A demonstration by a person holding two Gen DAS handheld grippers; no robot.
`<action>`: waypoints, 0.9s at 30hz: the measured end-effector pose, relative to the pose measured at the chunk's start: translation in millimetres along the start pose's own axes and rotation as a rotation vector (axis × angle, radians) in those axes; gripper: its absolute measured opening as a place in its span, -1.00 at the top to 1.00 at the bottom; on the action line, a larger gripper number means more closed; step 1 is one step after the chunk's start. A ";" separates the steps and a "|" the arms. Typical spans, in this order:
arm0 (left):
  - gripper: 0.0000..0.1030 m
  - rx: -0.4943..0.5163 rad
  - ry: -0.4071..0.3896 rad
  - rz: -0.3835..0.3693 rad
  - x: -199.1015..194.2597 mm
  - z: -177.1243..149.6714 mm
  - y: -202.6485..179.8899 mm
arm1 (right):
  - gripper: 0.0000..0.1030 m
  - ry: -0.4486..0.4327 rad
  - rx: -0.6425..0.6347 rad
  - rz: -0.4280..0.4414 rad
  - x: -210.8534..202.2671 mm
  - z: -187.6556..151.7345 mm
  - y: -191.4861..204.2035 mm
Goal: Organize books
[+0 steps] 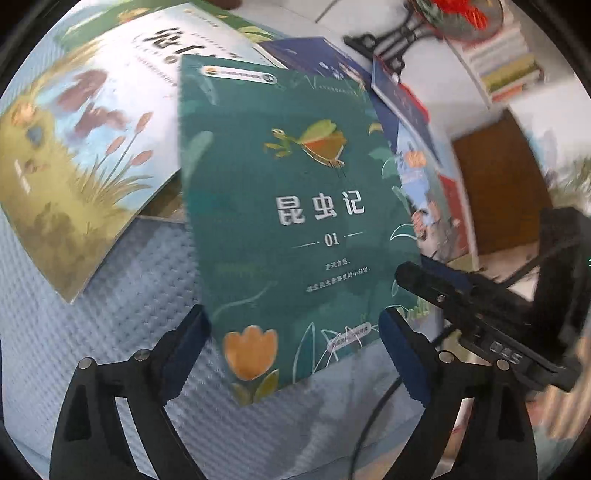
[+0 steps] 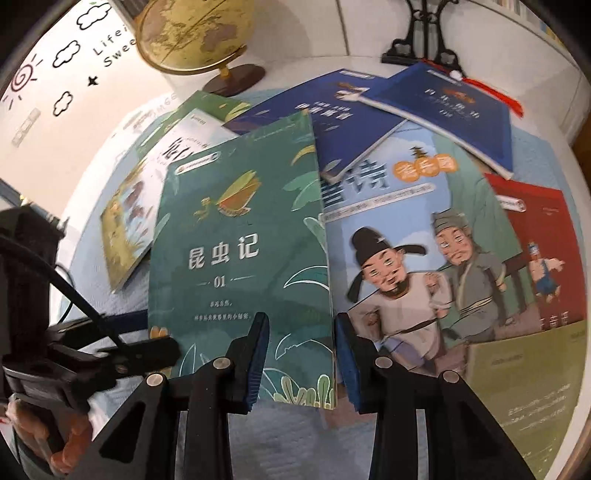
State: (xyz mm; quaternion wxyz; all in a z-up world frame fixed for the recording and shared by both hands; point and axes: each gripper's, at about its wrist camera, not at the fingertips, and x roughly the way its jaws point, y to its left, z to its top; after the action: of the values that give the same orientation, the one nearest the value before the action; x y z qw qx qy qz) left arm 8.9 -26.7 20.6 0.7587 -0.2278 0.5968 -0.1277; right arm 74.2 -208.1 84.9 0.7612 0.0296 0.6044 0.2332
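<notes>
A green book titled with white characters and "01" lies on top of a loose spread of books on a pale blue cloth. It also shows in the right wrist view. My left gripper is open, its blue-padded fingers either side of the book's near edge. My right gripper is open, its jaws straddling the book's right near corner; it shows at the right of the left wrist view. Beside it lie a reed-cover book, a cartoon-figures book, two blue books and a red book.
A globe and a black stand are at the back by the white wall. A stack of books sits on a far shelf. A brown panel is at the right. An olive sheet lies front right.
</notes>
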 end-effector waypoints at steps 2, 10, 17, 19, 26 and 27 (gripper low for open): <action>-0.73 0.030 -0.006 0.064 2.0 -1.7 -9.7 | 0.30 0.004 -0.008 -0.002 -0.6 -3.1 1.8; 0.00 -0.013 -0.161 -0.223 -51.7 -20.8 -4.6 | 0.29 -0.009 0.041 0.067 -13.1 -18.1 -27.5; 0.44 -0.045 -0.147 -0.174 -25.8 -19.2 -4.4 | 0.28 -0.018 0.084 0.128 -14.3 -19.7 -36.7; 0.60 -0.045 -0.133 -0.158 -12.1 -19.1 -11.8 | 0.28 -0.018 0.082 0.129 -15.6 -20.6 -35.5; 0.75 -0.093 -0.179 -0.297 -31.8 -5.8 -22.9 | 0.16 0.001 0.118 0.209 -32.7 -16.9 -40.4; 0.75 -0.113 -0.180 -0.338 -34.8 -2.7 -23.7 | 0.10 0.008 0.143 0.251 -34.3 -16.5 -45.7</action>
State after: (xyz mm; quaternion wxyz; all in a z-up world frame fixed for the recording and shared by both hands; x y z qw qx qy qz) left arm -0.7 -31.5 61.3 0.7629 -0.3775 0.4858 -0.1987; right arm 67.9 -266.1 96.6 0.7198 0.1582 0.6139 0.2828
